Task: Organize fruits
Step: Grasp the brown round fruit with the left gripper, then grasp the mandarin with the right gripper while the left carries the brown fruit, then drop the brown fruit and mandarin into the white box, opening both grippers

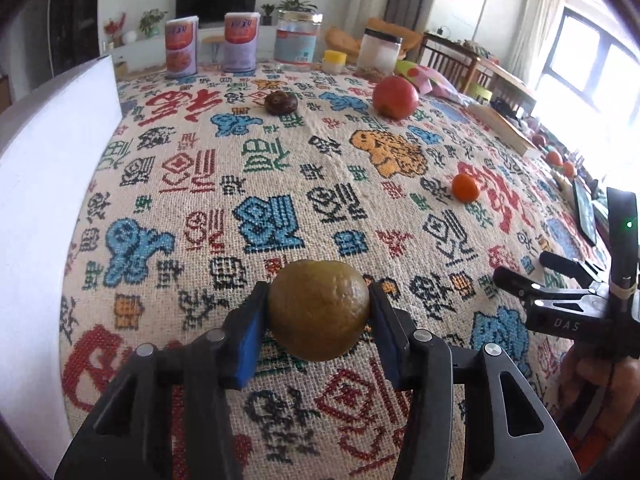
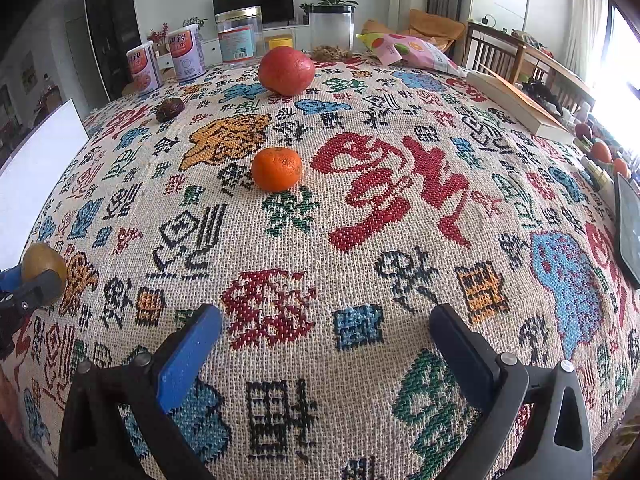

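My left gripper point(image 1: 319, 300) is shut on a brownish-green round fruit point(image 1: 319, 310) and holds it just over the patterned tablecloth; the fruit also shows in the right wrist view point(image 2: 42, 262) at far left. My right gripper point(image 2: 326, 320) is open and empty above the cloth; it shows in the left wrist view point(image 1: 520, 276) at the right. A small orange mandarin point(image 2: 276, 169) lies ahead of it, also in the left wrist view point(image 1: 465, 187). A big red fruit point(image 2: 286, 71) point(image 1: 395, 97) and a dark brown fruit point(image 2: 169, 109) point(image 1: 281, 102) lie farther back.
A white board point(image 1: 48, 200) stands at the left table edge. Cans point(image 1: 182, 46), jars point(image 1: 298, 38) and a snack bag point(image 2: 408, 52) line the far edge. A book point(image 2: 516, 104), more small fruits point(image 2: 600, 151) and a tablet point(image 2: 628, 224) sit at the right.
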Motion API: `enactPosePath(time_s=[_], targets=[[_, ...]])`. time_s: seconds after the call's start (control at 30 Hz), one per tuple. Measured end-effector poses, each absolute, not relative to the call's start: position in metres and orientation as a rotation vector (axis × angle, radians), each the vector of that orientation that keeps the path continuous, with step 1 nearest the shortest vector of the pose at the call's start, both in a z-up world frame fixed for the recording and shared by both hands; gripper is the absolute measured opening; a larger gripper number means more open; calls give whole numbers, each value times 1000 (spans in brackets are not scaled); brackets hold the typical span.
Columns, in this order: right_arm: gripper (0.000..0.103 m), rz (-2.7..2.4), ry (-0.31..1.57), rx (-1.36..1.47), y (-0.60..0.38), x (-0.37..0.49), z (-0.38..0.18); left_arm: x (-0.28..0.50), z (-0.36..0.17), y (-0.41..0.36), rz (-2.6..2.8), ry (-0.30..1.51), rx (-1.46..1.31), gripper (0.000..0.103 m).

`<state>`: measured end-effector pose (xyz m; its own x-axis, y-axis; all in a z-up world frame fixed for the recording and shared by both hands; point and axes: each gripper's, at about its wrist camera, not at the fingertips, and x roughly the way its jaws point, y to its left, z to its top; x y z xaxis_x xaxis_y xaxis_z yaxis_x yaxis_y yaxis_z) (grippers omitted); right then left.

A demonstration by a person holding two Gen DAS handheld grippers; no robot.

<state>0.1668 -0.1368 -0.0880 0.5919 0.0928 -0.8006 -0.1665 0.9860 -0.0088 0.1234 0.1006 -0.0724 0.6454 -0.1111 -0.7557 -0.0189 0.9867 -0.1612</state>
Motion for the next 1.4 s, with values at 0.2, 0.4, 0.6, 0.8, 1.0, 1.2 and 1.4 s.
enactPosePath(time_s=[0.2, 0.4, 0.6, 0.8, 1.0, 1.2, 1.4], targets=[[100, 253, 869, 121, -161, 163, -77, 113, -72, 106, -18, 869, -215, 50], [77, 351, 916, 46, -140, 206, -74, 97, -67, 113, 21, 862, -313, 49], [66, 348, 943, -29, -111, 253, -76, 87, -49, 119, 27, 853, -323, 49], [29, 373, 897, -57, -105, 232, -50, 57, -24, 134, -3, 872, -410, 49], [29, 742, 925, -52, -21, 165, 7, -4, 42, 161, -28, 824, -459, 49], [29, 1150, 954, -128, 108, 80, 47, -47, 70, 264, 277, 779, -491, 49], [30, 1268, 998, -320, 194, 21, 29, -78, 31, 337, 589, 861, -480, 50]])
